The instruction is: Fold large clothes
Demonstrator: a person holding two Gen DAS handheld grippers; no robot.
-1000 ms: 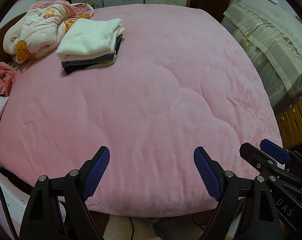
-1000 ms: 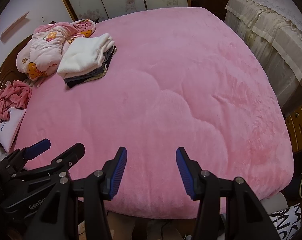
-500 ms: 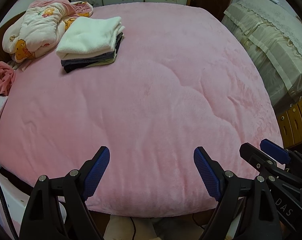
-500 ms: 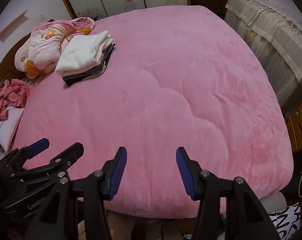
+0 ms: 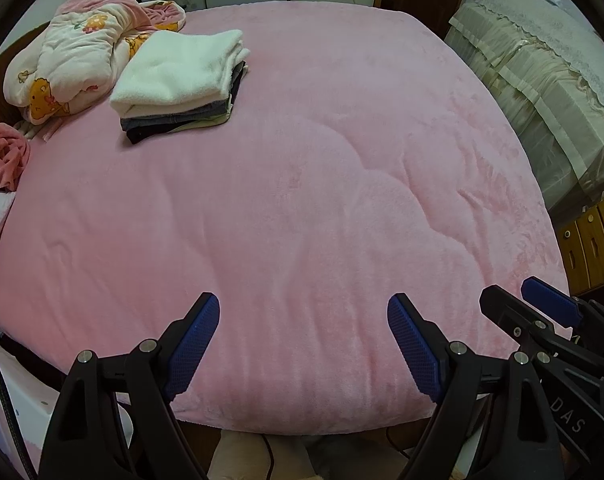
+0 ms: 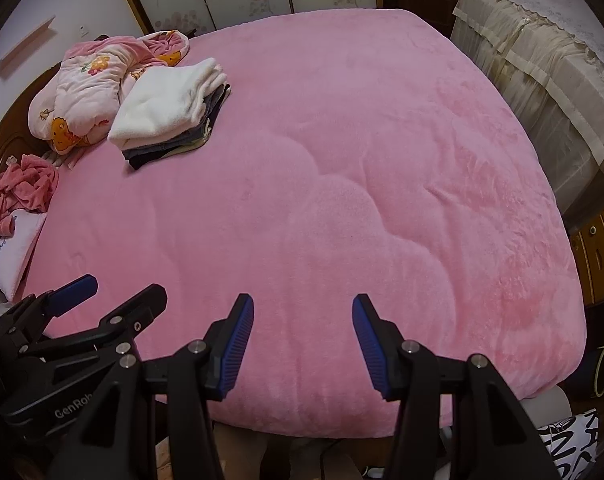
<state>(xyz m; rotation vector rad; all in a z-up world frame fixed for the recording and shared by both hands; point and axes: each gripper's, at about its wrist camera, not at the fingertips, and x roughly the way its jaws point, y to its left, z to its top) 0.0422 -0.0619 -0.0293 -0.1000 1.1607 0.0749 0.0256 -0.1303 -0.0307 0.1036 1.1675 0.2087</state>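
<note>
The left tool [image 5: 303, 340] is hanging over the near edge of the bed with its blue pads [image 5: 192, 346] spread wide and nothing lying between them. The right tool [image 6: 303, 344] is hovering just beside it, over the same near edge, its jaws also standing apart and gripping nothing; in the left wrist view its black frame and one blue pad are showing at the lower right, and in the right wrist view the left tool is showing at the lower left. Both tools are pointing steeply down toward the pink blanket [image 5: 302, 200], which is covering the whole bed and lying smooth apart from some curved quilted seams near the middle.

Well apart from both tools, at the far left part of the bed, a stack of folded clothes [image 5: 182, 84] is sitting on the blanket, with a white fleecy piece [image 6: 166, 104] on top and darker grey and black pieces under it. Just behind it, touching its far side, a crumpled pink printed garment [image 5: 74, 64] is lying unfolded in a heap. Nearer along the left edge of the bed, a small bunched pink cloth [image 6: 20, 192] is resting against a white pillow-like item [image 6: 16, 252]. On the right of the bed, a piece of furniture under a beige lace-edged cover [image 5: 541, 92] is standing, with wooden drawers [image 5: 593, 240] beside it.
</note>
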